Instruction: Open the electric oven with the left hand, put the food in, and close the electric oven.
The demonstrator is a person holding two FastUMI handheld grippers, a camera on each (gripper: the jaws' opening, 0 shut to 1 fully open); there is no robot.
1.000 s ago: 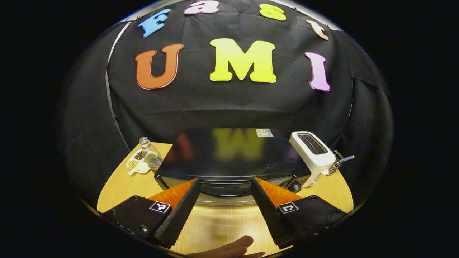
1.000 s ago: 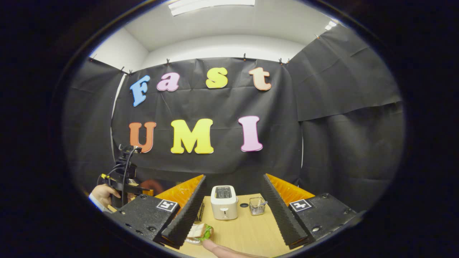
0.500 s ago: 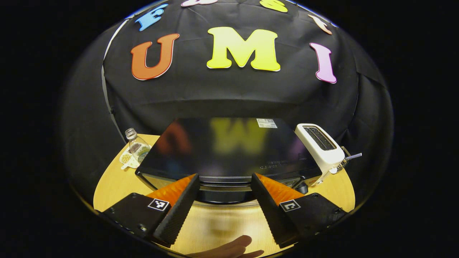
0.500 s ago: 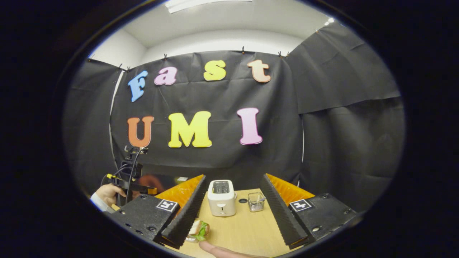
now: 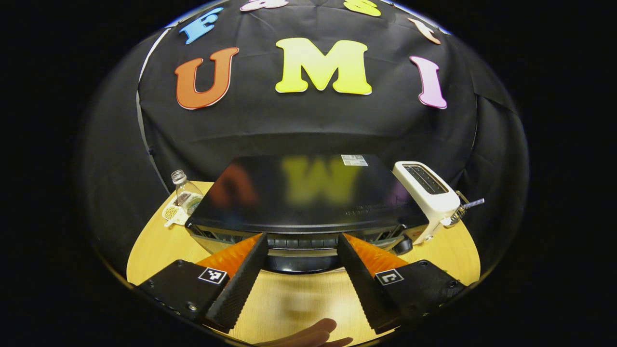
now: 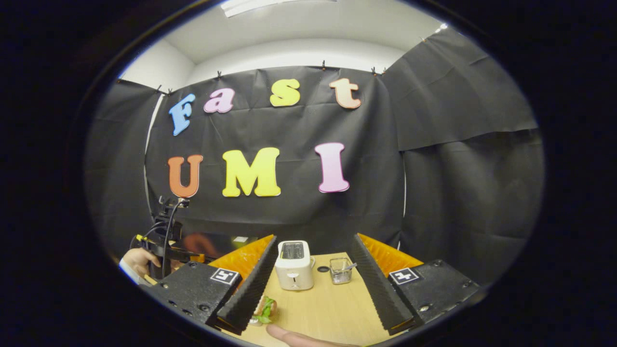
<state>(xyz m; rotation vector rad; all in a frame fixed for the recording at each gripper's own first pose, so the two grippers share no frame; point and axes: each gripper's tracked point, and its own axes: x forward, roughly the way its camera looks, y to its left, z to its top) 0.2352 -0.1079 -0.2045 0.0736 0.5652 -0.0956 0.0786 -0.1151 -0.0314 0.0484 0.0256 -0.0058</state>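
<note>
On the wooden table (image 5: 159, 241), against the booth's cloth wall, the black oven (image 5: 303, 193) is sitting with its glossy top facing the left gripper view and its door handle (image 5: 301, 260) running along the front edge. The left gripper (image 5: 301, 250) is hovering just in front of that handle with its jaws spread wide, one finger to each side of the handle's middle, gripping nothing; I cannot tell whether the fingertips are touching the door. Right of the oven a white toaster (image 5: 426, 193) is standing upright, nearly touching the oven's corner. At the oven's left rear a clear bottle (image 5: 185, 195) is standing beside a small divided dish (image 5: 171, 214) of grains.

Over in the right gripper view, the right gripper (image 6: 311, 289) is pointing at the toaster (image 6: 294, 265) from well back, jaws also wide apart and holding nothing. The sandwich (image 6: 265, 308) is lying on the table just beside that gripper's left finger, partly hidden by it. A small glass cup (image 6: 340, 270) is sitting just right of the toaster. Far left, a hand (image 6: 140, 260) is holding the other gripper (image 6: 166, 241).
</note>
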